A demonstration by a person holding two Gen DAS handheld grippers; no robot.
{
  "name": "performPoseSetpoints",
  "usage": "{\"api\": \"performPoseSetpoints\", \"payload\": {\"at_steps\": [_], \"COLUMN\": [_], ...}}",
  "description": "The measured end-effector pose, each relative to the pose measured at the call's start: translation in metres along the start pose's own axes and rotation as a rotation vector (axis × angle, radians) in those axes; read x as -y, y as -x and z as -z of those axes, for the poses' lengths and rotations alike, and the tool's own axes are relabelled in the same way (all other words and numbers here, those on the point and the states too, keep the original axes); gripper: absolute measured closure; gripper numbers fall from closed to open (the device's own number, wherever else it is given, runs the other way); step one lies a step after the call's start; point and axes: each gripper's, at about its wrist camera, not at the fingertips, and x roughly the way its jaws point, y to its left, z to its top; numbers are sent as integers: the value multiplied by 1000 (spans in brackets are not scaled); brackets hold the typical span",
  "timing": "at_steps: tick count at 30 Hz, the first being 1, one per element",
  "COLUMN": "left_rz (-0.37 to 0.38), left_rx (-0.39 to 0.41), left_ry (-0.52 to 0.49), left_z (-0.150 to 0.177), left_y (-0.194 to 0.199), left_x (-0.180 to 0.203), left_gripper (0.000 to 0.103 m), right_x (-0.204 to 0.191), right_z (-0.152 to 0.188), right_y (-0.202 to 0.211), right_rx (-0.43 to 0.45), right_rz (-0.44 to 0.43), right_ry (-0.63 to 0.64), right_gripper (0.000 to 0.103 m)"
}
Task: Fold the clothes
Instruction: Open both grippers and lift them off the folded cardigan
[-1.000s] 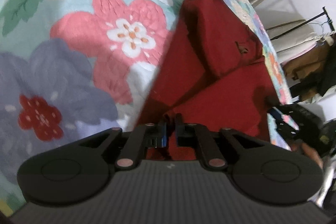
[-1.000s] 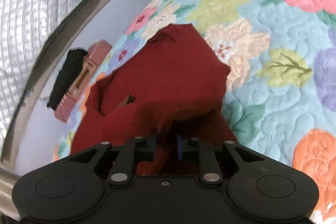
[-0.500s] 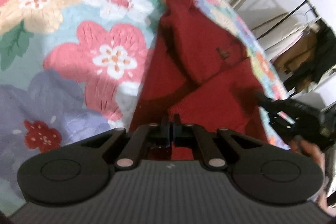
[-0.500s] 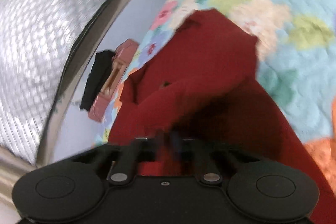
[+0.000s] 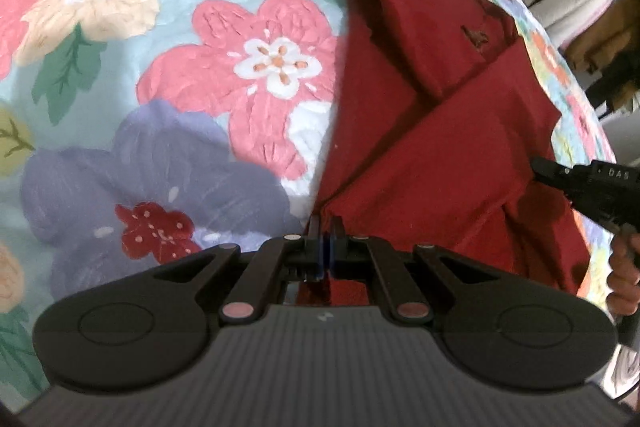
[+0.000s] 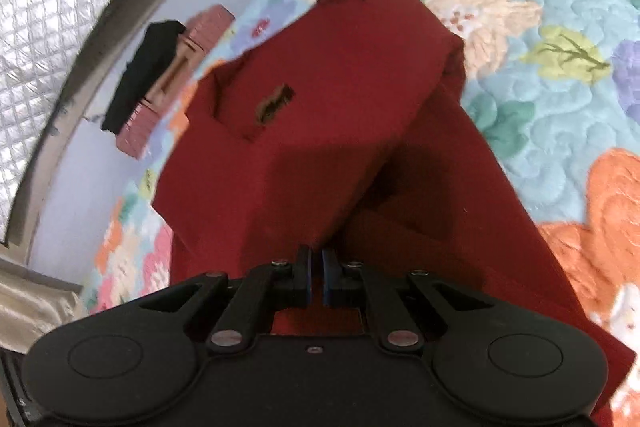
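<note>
1. The red garment lies on a floral quilt, right of centre in the left view, its long axis running from bottom centre up to the top right.
2. Left tongs: pressed together, pinching a near corner of the cloth at bottom centre.
3. Right tongs: pressed together on a near edge; a raised flap stretches up and leftward from them.
4. Both tongs hold the near end; the rest of the garment lies ahead of both, towards the top of each view. Neither hand appears nearer.
5. Judgement: the fold would carry the near end along that axis.
</note>
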Motion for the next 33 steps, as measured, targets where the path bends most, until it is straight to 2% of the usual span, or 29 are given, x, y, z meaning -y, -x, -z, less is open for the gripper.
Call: {"api": "performPoseSetpoints", "payload": {"at_steps": [5, 8, 10, 12, 15, 17, 20, 22, 26, 30, 32, 33], "left_rz": [13, 76, 98, 108, 173, 202, 188, 203, 212, 226, 254, 280], "left_rx": [1, 19, 34, 49, 27, -20, -55, -62, -76, -91, -92, -92], "left_ry": [-14, -46, -64, -88, -113, -120, -105, -102, -135, -110, -60, -23], "left_z": [-1, -8, -13, -17, -20, -19, -16, -15, -13, -13, -14, -15], "left_y": [11, 20, 27, 30, 23, 12, -3, -7, -8, -14, -17, -19], "left_x": [-5, -8, -11, -13, -18, -22, -28, -28, -22, -29, -36, -41], "left_gripper": [98, 86, 74, 67, 58, 53, 52, 52, 52, 51, 45, 38], "right_x": [-6, -4, 2, 10, 35, 57, 84, 93, 88, 74, 69, 70], "right_z": [-6, -15, -23, -29, -34, -35, -34, -32, -24, -19, -20, -22], "right_y": [24, 53, 73, 90, 107, 107, 97, 88, 73, 64, 59, 58], "right_rx": [-23, -23, -24, -20, -9, -25, -53, -74, -120, -169, -180, -172], "right_rz": [30, -10, -15, -8, -11, -61, -107, -106, -45, -9, 69, 101], "right_ry": [65, 107, 143, 185, 179, 113, -5, -37, 20, 117, 182, 199], "right_gripper": [91, 88, 79, 56, 49, 44, 44, 44, 44, 43, 42, 42]}}
